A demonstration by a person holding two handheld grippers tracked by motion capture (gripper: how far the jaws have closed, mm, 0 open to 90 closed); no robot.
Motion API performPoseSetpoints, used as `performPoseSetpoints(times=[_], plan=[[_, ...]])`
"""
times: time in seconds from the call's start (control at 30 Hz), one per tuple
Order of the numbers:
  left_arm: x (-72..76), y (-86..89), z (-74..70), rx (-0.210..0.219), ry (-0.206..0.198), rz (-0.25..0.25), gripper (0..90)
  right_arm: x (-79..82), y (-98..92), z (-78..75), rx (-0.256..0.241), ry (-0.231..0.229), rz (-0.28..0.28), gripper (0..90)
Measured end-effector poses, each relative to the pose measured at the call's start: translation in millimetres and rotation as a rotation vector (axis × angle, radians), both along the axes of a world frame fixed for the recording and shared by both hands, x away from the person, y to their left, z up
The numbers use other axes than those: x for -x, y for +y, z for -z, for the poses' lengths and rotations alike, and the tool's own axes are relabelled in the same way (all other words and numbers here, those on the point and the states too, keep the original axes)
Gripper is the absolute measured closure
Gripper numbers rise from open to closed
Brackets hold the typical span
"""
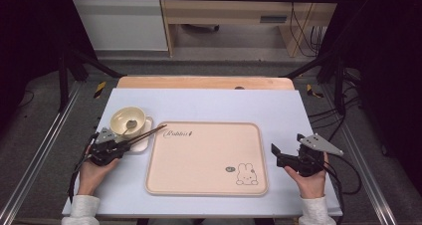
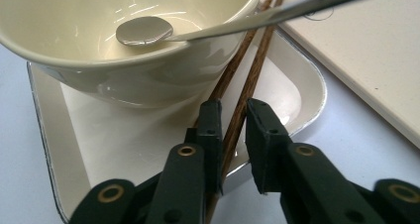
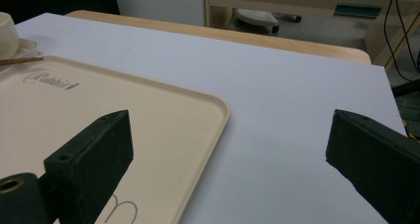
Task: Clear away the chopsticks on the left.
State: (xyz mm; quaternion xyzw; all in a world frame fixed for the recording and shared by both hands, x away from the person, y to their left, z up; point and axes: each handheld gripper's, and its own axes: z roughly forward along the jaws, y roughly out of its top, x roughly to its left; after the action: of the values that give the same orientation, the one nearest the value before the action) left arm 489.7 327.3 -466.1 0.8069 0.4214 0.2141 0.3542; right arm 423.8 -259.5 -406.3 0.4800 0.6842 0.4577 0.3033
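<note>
A cream bowl (image 1: 128, 120) with a metal spoon (image 1: 131, 124) in it stands on a small white plate (image 1: 142, 145) at the left of the table. Two brown chopsticks (image 1: 149, 132) lean across the plate's edge beside the bowl, their tips over the beige tray (image 1: 204, 158). My left gripper (image 1: 122, 145) is shut on the chopsticks (image 2: 252, 70) near their lower end; both jaws press them just over the plate (image 2: 277, 80), below the bowl (image 2: 148, 80) and spoon (image 2: 143, 30). My right gripper (image 1: 287, 142) stands open and holds nothing, right of the tray (image 3: 99, 100).
The tray bears a rabbit picture (image 1: 246, 174) and lies on a pale blue mat (image 1: 209, 103) over a wooden table (image 1: 199, 81). Bare mat lies right of the tray (image 3: 297, 110). Black frame posts (image 1: 338, 75) flank the table.
</note>
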Motion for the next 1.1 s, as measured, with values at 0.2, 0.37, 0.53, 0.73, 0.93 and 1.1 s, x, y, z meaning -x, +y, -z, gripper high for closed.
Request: performPoseSetpoints(times=[0.2,0.37,0.53,0.73,0.93,1.1], plan=[[1.8,-0.3,-1.3,0.005,0.004,0.015,81.5,0.3,-0.1,-0.3,-0.004,0.001,0.0,4.5],[3.2,-2.5,-3.0,-0.002,0.003,0.045,83.8,0.6,-0.6,-0.6,-0.004,0.001,0.003,4.4],[4.3,-5.4,-4.0,0.001,0.005,0.051,85.1,0.9,-1.1,-1.0,-0.01,-0.003,0.003,4.4],[7.9,-5.6,-8.2,0.025,-0.012,0.051,85.1,1.4,-1.8,-1.6,-0.012,-0.004,0.004,4.3],[12.5,-9.5,-13.2,0.03,-0.024,0.046,85.1,1.9,-2.9,-2.1,-0.013,-0.008,0.005,4.0],[17.6,-13.9,-17.3,0.036,-0.033,0.039,85.1,1.8,-3.2,-1.9,-0.014,-0.005,0.008,3.5]])
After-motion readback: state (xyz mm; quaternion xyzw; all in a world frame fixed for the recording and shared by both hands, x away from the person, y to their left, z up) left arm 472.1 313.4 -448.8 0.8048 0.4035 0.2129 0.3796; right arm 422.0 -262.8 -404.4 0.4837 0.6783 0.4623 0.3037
